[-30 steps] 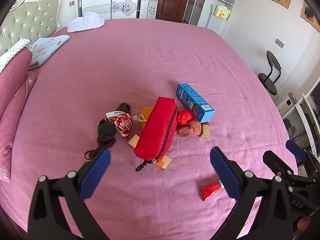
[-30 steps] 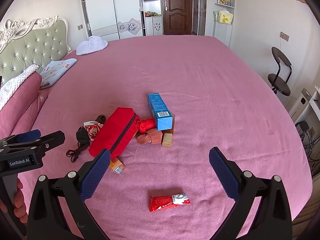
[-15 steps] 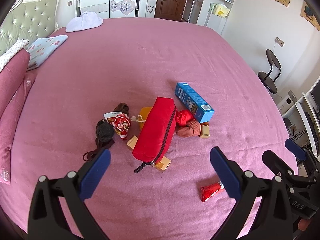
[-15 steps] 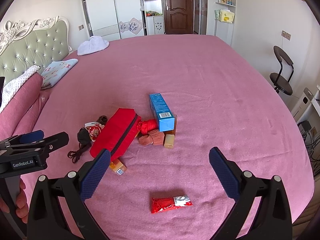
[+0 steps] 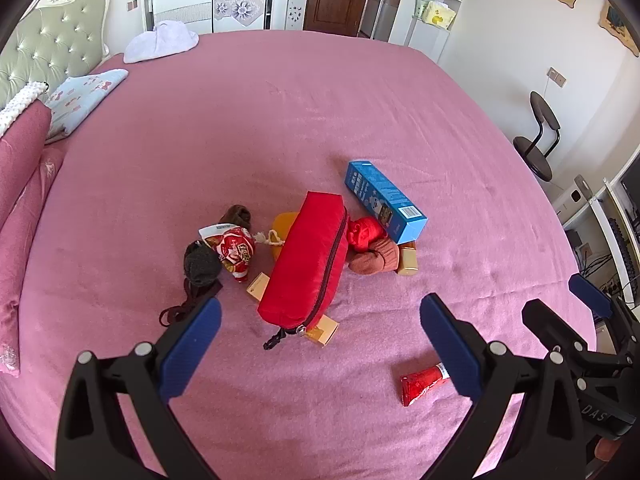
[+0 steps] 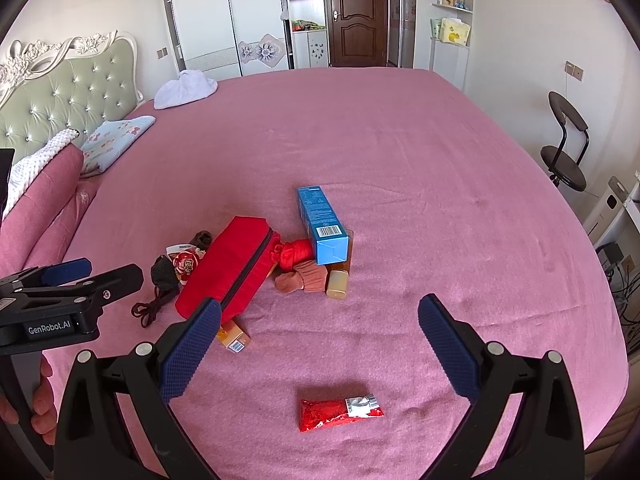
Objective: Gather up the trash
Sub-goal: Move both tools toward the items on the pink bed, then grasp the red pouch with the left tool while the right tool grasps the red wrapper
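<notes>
Since a second ago almost nothing changed: my left gripper [image 5: 320, 336] and right gripper [image 6: 319, 336] still hover wide open. Nothing is collected yet; the red wrapper [image 6: 340, 409] lies alone near the bed's [image 6: 420, 152] front edge.

I see a pink bedspread [image 6: 400, 160] with a green tufted headboard [image 6: 68, 100] at the far left. A white cloth bundle [image 6: 186, 89] and a light blue pillow [image 6: 116, 142] lie near it. A black chair [image 6: 566, 148] stands by the wall, and a brown door [image 6: 356, 12] is behind.
</notes>
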Motion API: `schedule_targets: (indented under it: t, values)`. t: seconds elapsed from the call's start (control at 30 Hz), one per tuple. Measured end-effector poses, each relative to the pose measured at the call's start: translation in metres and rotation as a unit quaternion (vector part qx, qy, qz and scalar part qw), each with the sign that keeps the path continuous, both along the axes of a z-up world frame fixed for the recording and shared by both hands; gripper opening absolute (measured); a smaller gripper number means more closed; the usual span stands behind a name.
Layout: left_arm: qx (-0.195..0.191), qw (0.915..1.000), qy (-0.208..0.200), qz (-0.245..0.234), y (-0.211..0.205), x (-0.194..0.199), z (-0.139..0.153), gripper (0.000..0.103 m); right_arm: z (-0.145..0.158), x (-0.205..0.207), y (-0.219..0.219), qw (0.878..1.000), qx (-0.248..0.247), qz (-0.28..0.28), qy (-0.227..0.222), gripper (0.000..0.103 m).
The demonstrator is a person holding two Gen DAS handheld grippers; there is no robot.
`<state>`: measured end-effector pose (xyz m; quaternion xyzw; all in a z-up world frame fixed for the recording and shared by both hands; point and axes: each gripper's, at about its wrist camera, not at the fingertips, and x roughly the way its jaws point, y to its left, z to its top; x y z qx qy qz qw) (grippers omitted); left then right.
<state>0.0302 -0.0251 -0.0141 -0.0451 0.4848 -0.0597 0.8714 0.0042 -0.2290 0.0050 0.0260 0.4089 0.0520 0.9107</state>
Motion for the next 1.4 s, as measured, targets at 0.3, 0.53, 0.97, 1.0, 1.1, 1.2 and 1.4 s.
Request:
schedule_targets:
  t: [0.3, 0.53, 0.97, 1.0, 1.1, 1.2, 1.4]
  values:
    - [0.005, 0.9998, 0.02, -0.005, 0.0, 0.014, -0.011, 0.099, -0.013, 0.014, -0.003, 1.0, 0.009, 0.0, 0.011, 0.095]
    - [-0.001, 0.9987, 0.052, 0.0, 0.002, 0.032, -0.032, 0.099, -0.03, 0.027, -0.003, 1.0, 0.01, -0.001, 0.026, 0.095]
    - [0.012, 0.9895, 0.144, -0.013, -0.01, 0.094, -0.104, 0.099, -0.077, 0.051, -0.003, 0.997, 0.006, 0.006, 0.072, 0.095]
    - [0.015, 0.9888, 0.147, -0.016, -0.012, 0.099, -0.109, 0.099, -0.08, 0.053, -0.004, 0.997, 0.006, 0.006, 0.075, 0.095]
    - [0.025, 0.987, 0.158, -0.018, -0.014, 0.112, -0.121, 0.099, -0.09, 0.059, -0.006, 0.996, 0.008, 0.003, 0.085, 0.095]
    - [0.034, 0.9857, 0.163, -0.029, -0.019, 0.121, -0.13, 0.099, -0.098, 0.063, -0.008, 0.995, 0.011, 0.0, 0.094, 0.095]
    - [0.045, 0.978, 0.198, -0.047, -0.025, 0.136, -0.158, 0.087, -0.112, 0.067, -0.01, 0.994, 0.018, -0.01, 0.11, 0.095]
